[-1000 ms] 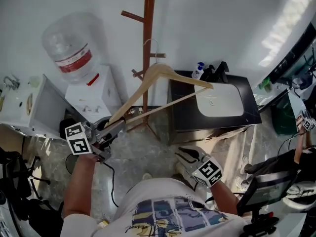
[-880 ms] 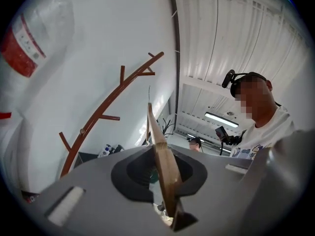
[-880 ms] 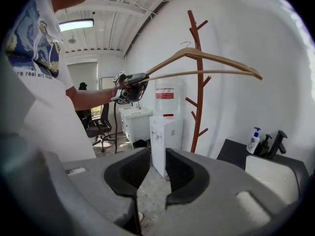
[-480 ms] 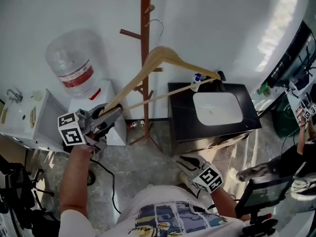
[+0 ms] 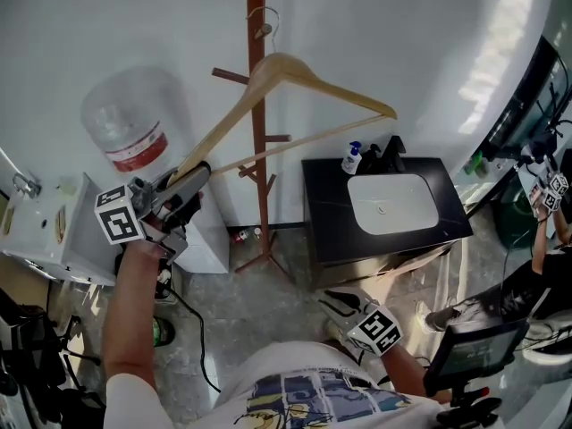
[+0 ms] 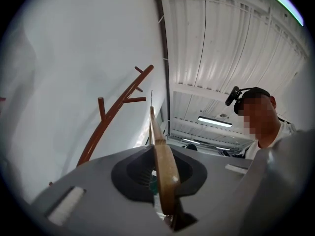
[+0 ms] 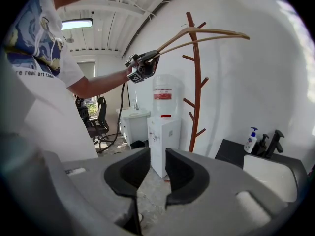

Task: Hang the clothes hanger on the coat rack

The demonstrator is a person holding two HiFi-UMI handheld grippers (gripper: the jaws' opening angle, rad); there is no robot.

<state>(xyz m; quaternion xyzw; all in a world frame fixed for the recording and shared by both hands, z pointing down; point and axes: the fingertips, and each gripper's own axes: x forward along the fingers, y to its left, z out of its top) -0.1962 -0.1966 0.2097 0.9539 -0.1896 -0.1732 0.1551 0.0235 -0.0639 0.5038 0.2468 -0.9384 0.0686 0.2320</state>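
Note:
A wooden clothes hanger (image 5: 295, 68) with a wire hook (image 5: 265, 16) is held up in the air. My left gripper (image 5: 198, 173) is shut on its left end. The hook is close to the upper part of the brown coat rack (image 5: 258, 123); whether it touches a peg I cannot tell. In the left gripper view the hanger (image 6: 160, 149) runs edge-on out of the left gripper (image 6: 165, 181), with the coat rack (image 6: 106, 122) to its left. My right gripper (image 5: 344, 295) hangs low by the person's body. In its own view the right gripper (image 7: 157, 168) has its pads slightly apart and nothing between them.
A water dispenser (image 5: 130, 128) stands left of the rack. Right of the rack is a black cabinet (image 5: 326, 213) with a white basin and a soap bottle (image 5: 353, 158). A white sink unit (image 5: 45, 231) sits at the far left. A cable lies on the floor.
My left gripper has risen with the hanger, and the hook has come up from mid-pole to near the rack's upper pegs. The right gripper has stayed where it was.

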